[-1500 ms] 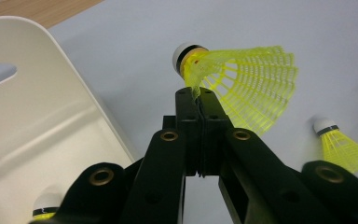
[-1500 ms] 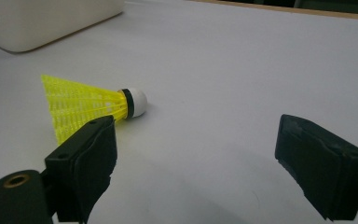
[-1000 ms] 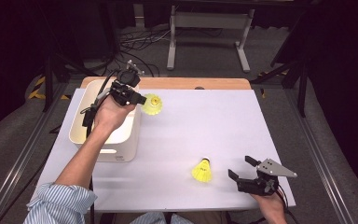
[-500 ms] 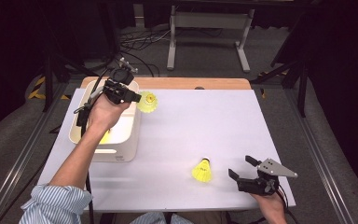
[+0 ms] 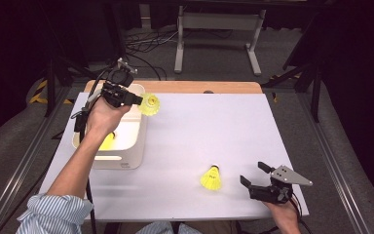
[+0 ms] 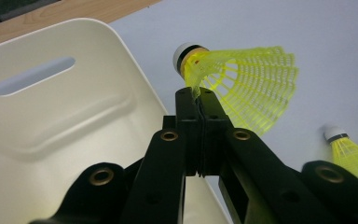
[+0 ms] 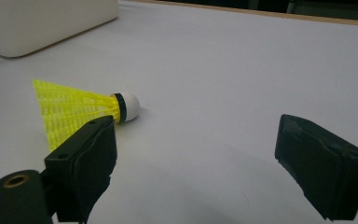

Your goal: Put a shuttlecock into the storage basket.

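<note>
My left gripper (image 5: 141, 101) is shut on the skirt edge of a yellow shuttlecock (image 5: 150, 104), holding it in the air at the right rim of the white bin (image 5: 126, 163). In the left gripper view the jaws (image 6: 196, 93) pinch the mesh just below the white cork of this shuttlecock (image 6: 247, 88). A second yellow shuttlecock (image 5: 211, 178) lies on its side on the white table. My right gripper (image 5: 252, 172) stands open just to its right, at the front of the table. In the right gripper view that shuttlecock (image 7: 74, 112) lies beyond the left jaw, outside the gap of the gripper (image 7: 198, 140).
Another yellow shuttlecock (image 5: 106, 142) lies inside the bin, partly behind the person's hand. The bin (image 7: 37, 23) sits at the table's left side. A wooden strip (image 5: 199, 87) runs along the table's far edge. A metal stand (image 5: 219, 29) is on the floor beyond.
The left gripper has drifted slightly left with its shuttlecock, closer to the bin. The right gripper and the shuttlecock on the table have not moved.
</note>
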